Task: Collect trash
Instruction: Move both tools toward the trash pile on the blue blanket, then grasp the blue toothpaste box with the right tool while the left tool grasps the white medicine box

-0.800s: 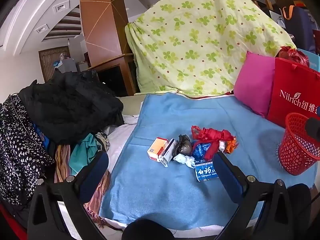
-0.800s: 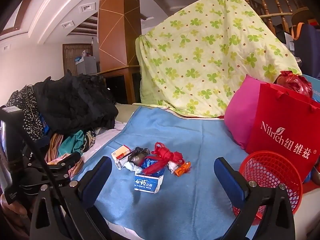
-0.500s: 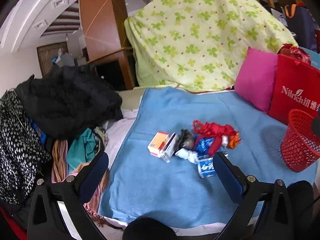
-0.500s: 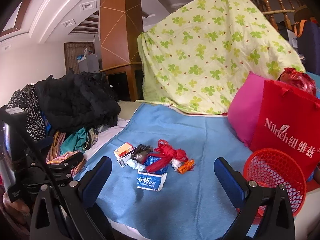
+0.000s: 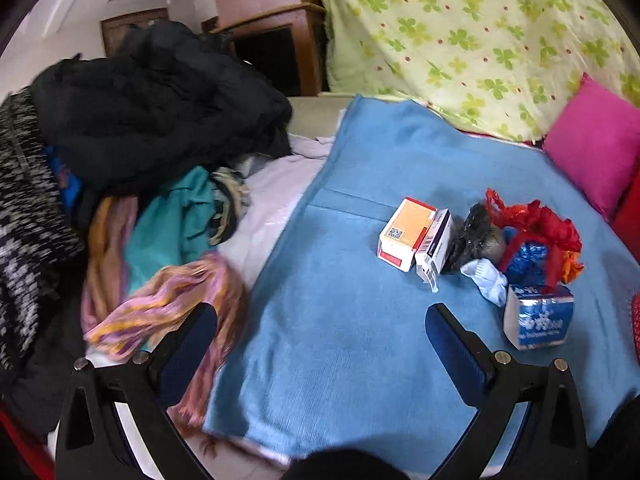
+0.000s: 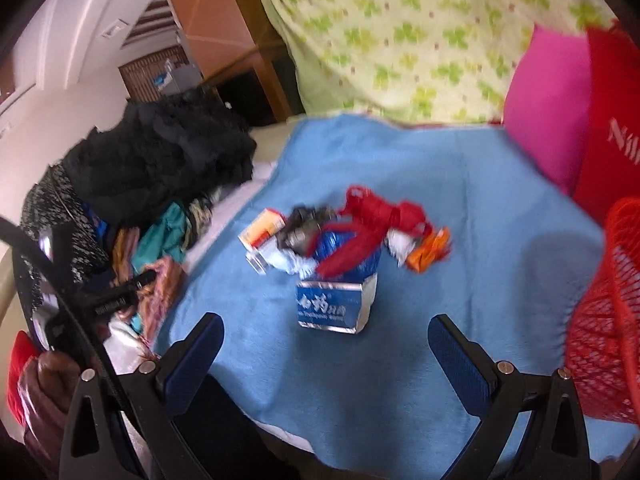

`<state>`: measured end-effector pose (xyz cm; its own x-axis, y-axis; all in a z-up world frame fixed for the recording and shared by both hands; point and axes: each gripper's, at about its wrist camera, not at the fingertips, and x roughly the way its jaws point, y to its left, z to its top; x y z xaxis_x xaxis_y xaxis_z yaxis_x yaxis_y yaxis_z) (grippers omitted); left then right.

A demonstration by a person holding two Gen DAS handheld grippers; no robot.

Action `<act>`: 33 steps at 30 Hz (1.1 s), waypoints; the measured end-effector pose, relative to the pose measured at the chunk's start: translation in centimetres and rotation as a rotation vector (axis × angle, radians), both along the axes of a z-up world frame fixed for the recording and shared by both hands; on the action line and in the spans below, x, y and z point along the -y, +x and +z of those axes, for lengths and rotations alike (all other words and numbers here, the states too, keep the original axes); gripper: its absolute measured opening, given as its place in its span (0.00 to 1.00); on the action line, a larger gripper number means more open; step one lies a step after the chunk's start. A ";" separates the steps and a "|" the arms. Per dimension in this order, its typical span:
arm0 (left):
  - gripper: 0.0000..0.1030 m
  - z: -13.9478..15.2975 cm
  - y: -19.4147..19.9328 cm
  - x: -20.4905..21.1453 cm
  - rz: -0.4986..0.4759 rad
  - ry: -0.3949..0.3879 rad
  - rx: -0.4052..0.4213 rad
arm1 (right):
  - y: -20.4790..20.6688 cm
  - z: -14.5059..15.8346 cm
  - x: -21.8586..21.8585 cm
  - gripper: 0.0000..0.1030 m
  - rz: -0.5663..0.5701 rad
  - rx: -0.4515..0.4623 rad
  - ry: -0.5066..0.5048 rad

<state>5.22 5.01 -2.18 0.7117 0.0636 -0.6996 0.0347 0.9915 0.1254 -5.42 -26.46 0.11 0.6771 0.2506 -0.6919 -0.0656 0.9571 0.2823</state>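
A heap of trash lies on the blue blanket (image 5: 352, 340): an orange-and-white box (image 5: 406, 233), a white carton (image 5: 434, 248), a black crumpled bag (image 5: 474, 236), a white wad (image 5: 486, 278), a red plastic bag (image 5: 536, 224) and a blue-and-white box (image 5: 538, 316). My left gripper (image 5: 320, 332) is open and empty, short of the heap and left of it. My right gripper (image 6: 326, 340) is open and empty, with the blue-and-white box (image 6: 334, 300) just beyond its fingers. The red mesh basket (image 6: 608, 312) stands at the right.
A pile of clothes (image 5: 152, 128) with a black garment on top fills the left side. A pink cushion (image 5: 592, 144) and a red shopping bag (image 6: 612, 120) stand at the right, before a green clover sheet (image 5: 480, 32). The left gripper's body (image 6: 108, 300) shows in the right wrist view.
Both grippers have tipped downward and come closer to the heap, which now sits lower and larger in both views. The left view has also swung leftward. Both stay open.
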 end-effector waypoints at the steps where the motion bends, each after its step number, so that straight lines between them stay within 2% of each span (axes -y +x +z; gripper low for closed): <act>1: 1.00 -0.7 1.0 0.2 -0.017 0.007 -0.018 | 0.6 -0.7 -0.1 1.00 -0.001 -0.008 -0.011; 4: 1.00 -2.5 3.4 0.8 -0.060 0.011 -0.065 | 2.7 -3.7 -0.3 1.00 0.017 -0.065 -0.003; 7: 1.00 -3.7 4.7 1.6 -0.111 -0.033 -0.087 | 4.6 -5.7 -0.3 1.00 0.033 -0.103 -0.035; 13: 1.00 -4.8 6.3 3.3 -0.227 -0.147 -0.119 | 8.6 -6.5 0.0 1.00 0.095 -0.068 0.026; 19: 0.99 -6.4 9.4 4.2 -0.240 -0.221 -0.181 | 12.9 -8.7 -1.0 1.00 0.183 -0.086 0.064; 21: 0.90 -6.9 10.5 4.5 -0.234 -0.249 -0.198 | 13.8 -9.8 -1.1 0.96 0.197 -0.116 0.084; 23: 0.82 -7.4 11.1 4.8 -0.240 -0.274 -0.221 | 14.5 -10.8 -1.4 0.86 0.216 -0.151 0.083; 25: 0.79 -8.0 11.5 5.4 -0.255 -0.295 -0.247 | 15.1 -11.6 -2.0 0.74 0.236 -0.183 0.077; 26: 0.73 -8.2 11.7 5.7 -0.260 -0.300 -0.257 | 14.9 -12.1 -1.9 0.74 0.239 -0.186 0.067; 27: 0.58 -8.6 11.9 6.1 -0.265 -0.299 -0.270 | 14.9 -12.2 -2.1 0.70 0.241 -0.186 0.065; 28: 0.49 -9.0 12.2 6.4 -0.268 -0.296 -0.287 | 14.7 -12.1 -2.2 0.65 0.245 -0.185 0.068; 29: 0.35 -9.3 12.4 6.5 -0.269 -0.301 -0.303 | 14.6 -12.0 -2.3 0.55 0.255 -0.185 0.073; 30: 0.26 -9.6 12.4 6.7 -0.268 -0.315 -0.315 | 14.4 -11.7 -2.3 0.48 0.258 -0.172 0.074; 32: 0.18 -9.9 12.5 6.6 -0.260 -0.340 -0.324 | 13.9 -11.3 -2.0 0.41 0.257 -0.149 0.083; 33: 0.17 -10.0 12.3 6.6 -0.260 -0.340 -0.318 | 13.8 -11.1 -1.9 0.40 0.259 -0.148 0.104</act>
<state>17.54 -1.61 -12.18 0.4230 -0.3546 -0.8339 0.2681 0.9280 -0.2586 8.34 -24.54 -11.00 0.4748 0.4766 -0.7399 -0.2545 0.8791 0.4029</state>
